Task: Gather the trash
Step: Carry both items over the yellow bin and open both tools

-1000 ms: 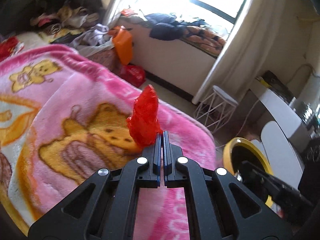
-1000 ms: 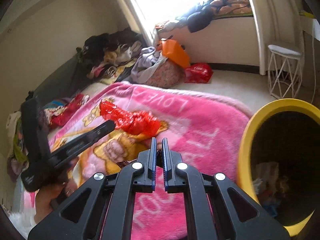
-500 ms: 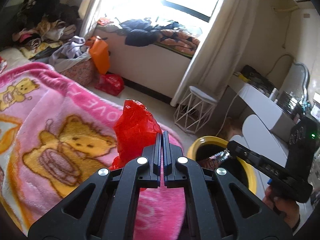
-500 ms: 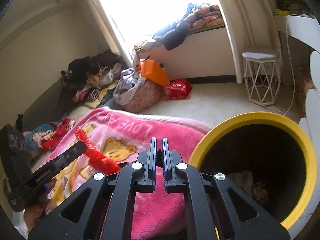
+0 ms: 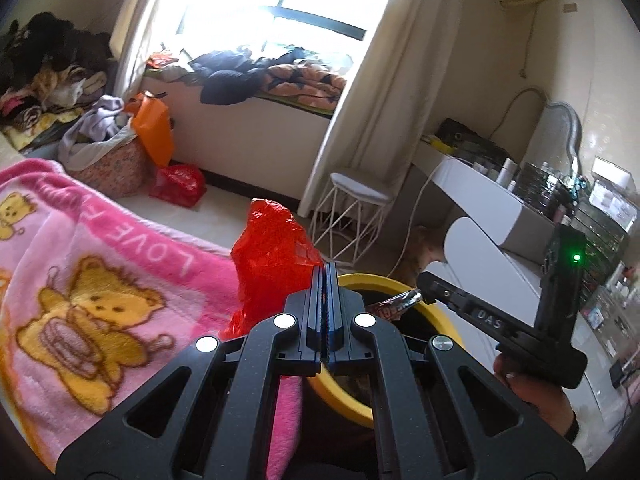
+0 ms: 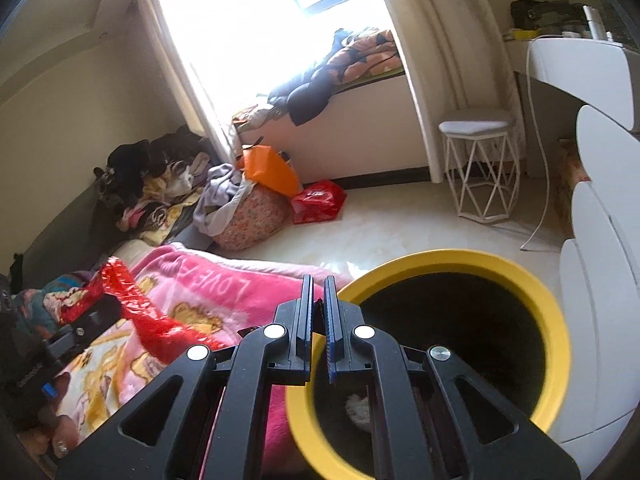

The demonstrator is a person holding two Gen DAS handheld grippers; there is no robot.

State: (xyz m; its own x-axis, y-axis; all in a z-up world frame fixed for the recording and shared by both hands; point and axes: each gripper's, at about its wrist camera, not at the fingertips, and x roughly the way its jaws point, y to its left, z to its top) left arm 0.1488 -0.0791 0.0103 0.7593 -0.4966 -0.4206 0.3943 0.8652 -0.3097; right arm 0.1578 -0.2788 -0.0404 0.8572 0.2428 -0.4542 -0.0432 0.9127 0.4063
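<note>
My left gripper (image 5: 325, 270) is shut on a crumpled red plastic bag (image 5: 272, 258), held above the pink blanket's edge just left of the yellow-rimmed bin (image 5: 432, 312). The bag also shows in the right wrist view (image 6: 136, 312). My right gripper (image 6: 318, 284) is over the bin's rim (image 6: 552, 320), its jaws a narrow gap apart on a thin dark wrapper edge. In the left wrist view the right gripper (image 5: 420, 294) holds a brown snack wrapper (image 5: 394, 304) over the bin's mouth. White scraps (image 6: 358, 408) lie inside the bin.
A pink bear blanket (image 5: 100, 280) covers the bed. A white wire stool (image 6: 480, 160) and a white dresser (image 6: 592, 280) stand by the bin. A red bag (image 6: 318, 200), an orange bag (image 6: 270, 170) and a clothes-filled basket (image 6: 244, 216) sit on the floor under the window.
Both grippers moved right from over the blanket toward the bin. The right gripper now hangs over the bin's mouth; the left carried the red bag to the blanket's edge.
</note>
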